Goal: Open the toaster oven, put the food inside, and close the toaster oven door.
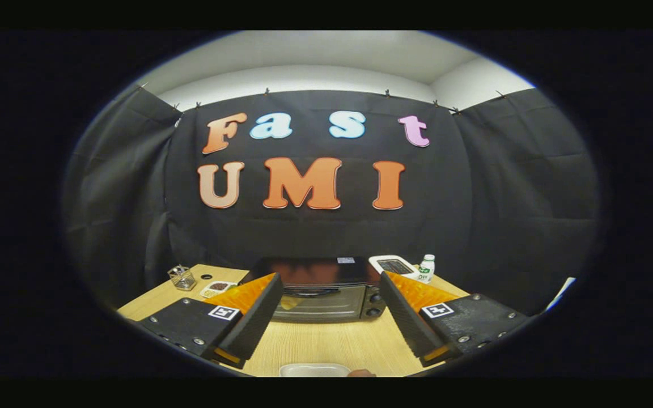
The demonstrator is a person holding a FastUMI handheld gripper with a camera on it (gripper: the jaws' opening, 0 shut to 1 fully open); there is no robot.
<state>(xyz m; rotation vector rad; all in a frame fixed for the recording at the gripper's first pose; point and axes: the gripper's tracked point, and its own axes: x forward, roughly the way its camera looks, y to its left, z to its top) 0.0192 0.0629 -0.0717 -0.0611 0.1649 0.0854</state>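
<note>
The gripper point(326, 309) hung above the wooden table point(326, 343) with its fingers spread wide and nothing between them. The toaster oven point(318, 289) sat on the table beyond the fingers with its door shut, and a pale tray point(315, 370) lay at the table's near edge, below the gap between the fingers. A wire basket point(182, 277) and a small dish point(217, 288) stood to the oven's left, and a white tray point(394, 265) and a small bottle point(427, 268) to its right.
</note>
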